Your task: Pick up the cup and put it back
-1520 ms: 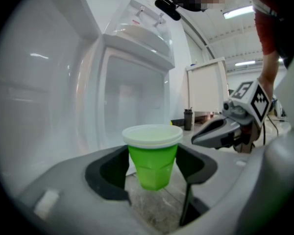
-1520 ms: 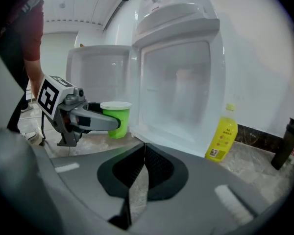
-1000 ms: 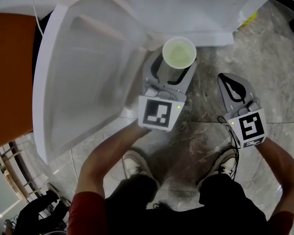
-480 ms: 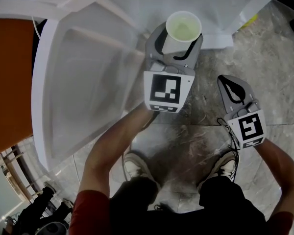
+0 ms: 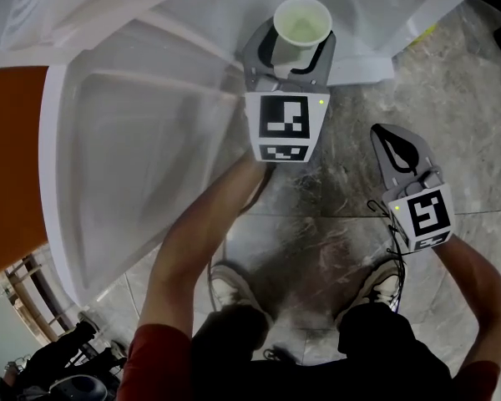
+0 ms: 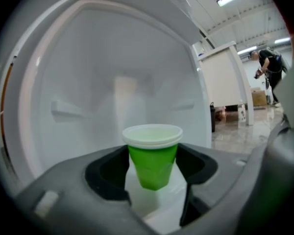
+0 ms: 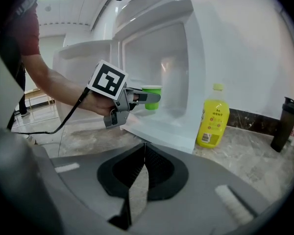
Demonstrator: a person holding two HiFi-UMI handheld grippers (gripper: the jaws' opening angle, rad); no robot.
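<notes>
A green cup with a white rim (image 5: 301, 22) hangs upright in my left gripper (image 5: 290, 43), whose jaws are shut on its sides. In the left gripper view the cup (image 6: 153, 155) sits between the two dark pads, in front of the white inside of an open fridge (image 6: 112, 82). The right gripper view shows the same cup (image 7: 151, 97) held at the mouth of the fridge's lower compartment. My right gripper (image 5: 398, 153) hovers over the marble floor to the right, shut (image 7: 142, 165) with nothing between its jaws.
The fridge's white door (image 5: 125, 165) stands open at the left. A yellow bottle (image 7: 213, 116) and a dark bottle (image 7: 286, 124) stand on the marble floor (image 5: 351, 215) right of the fridge. An orange panel (image 5: 12, 165) lies far left. A person (image 6: 267, 65) stands in the background.
My left gripper has carried the cup up the picture, away from my body and toward the fridge's inside. The right gripper has hardly moved.
</notes>
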